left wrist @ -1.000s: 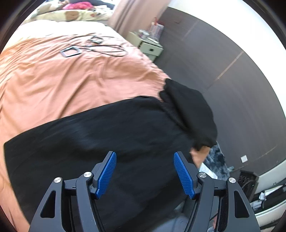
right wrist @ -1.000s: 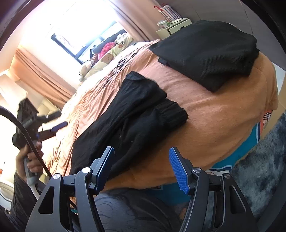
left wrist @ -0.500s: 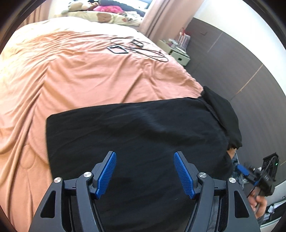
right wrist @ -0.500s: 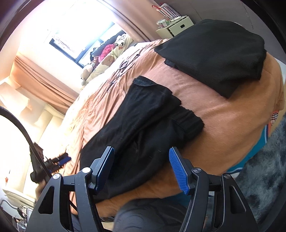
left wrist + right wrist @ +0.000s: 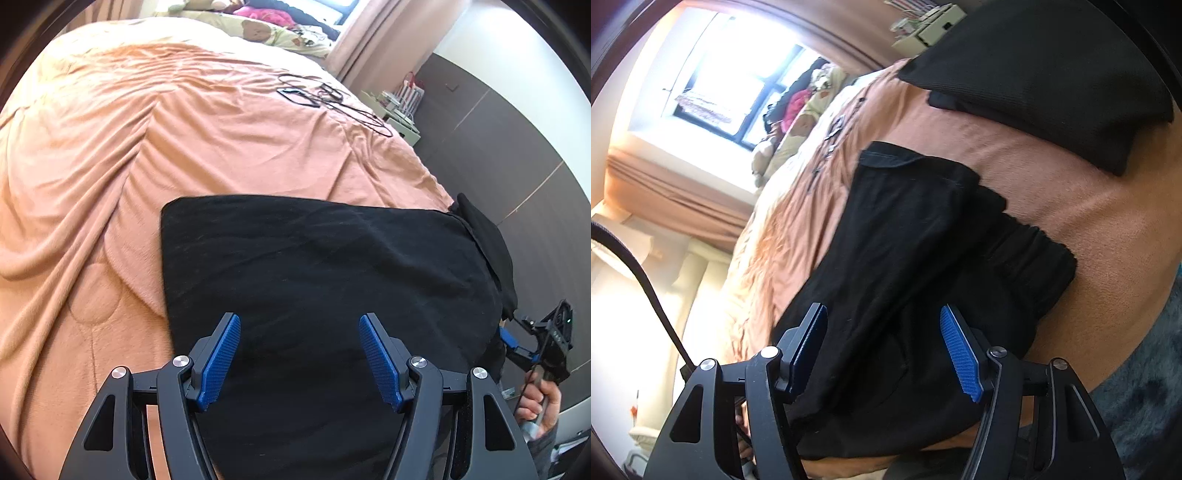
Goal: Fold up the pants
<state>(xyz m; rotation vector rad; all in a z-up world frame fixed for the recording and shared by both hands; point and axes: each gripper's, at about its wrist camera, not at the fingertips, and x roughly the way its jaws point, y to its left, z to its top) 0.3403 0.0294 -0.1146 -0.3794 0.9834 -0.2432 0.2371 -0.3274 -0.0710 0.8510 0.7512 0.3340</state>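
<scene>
Black pants (image 5: pixel 325 280) lie folded flat on the orange bedspread (image 5: pixel 155 140), near the bed's foot. My left gripper (image 5: pixel 300 356) is open and empty, hovering over the pants' near part. In the right wrist view the pants (image 5: pixel 916 258) show one layer folded over another, with the elastic waistband (image 5: pixel 1045 258) at the right. My right gripper (image 5: pixel 884 352) is open and empty above their near end. It also shows in the left wrist view (image 5: pixel 546 343), held in a hand off the bed's right corner.
A second folded black garment (image 5: pixel 1063 74) lies at the bed's corner. Cables and a small frame (image 5: pixel 325 99) lie further up the bed. Pillows and soft toys (image 5: pixel 258 26) are at the head. A white nightstand (image 5: pixel 399 118) stands beside the dark wall.
Both grippers have stayed open. The left view has swung so the pants' left edge is now centred. The right gripper has moved closer over the pants.
</scene>
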